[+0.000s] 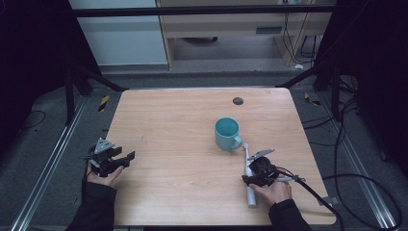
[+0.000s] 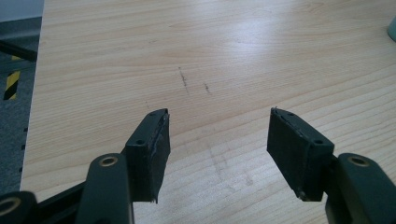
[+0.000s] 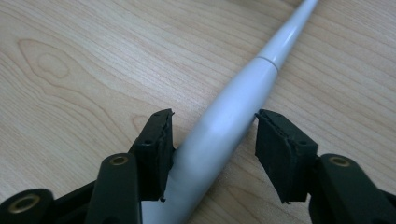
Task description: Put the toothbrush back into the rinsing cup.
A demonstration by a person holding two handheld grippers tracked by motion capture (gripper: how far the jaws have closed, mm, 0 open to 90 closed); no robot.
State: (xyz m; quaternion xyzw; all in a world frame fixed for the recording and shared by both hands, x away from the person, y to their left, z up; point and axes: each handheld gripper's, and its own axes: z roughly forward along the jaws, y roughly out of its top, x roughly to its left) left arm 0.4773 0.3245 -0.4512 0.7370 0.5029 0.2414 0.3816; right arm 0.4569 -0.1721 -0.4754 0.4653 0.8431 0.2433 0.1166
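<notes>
White toothbrush (image 3: 233, 121) lies between the right hand-held gripper's (image 3: 212, 135) parted jaws.

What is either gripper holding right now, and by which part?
Nothing is gripped yet. The right gripper straddles the white plastic electric toothbrush at its thick handle, one pad apart from it. The left gripper is open over bare wood.

No legible text, labels or signs

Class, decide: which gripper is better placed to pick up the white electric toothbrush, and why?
Right. The right gripper already straddles the toothbrush handle, beside the mug. The left gripper sits open over bare table.
</notes>
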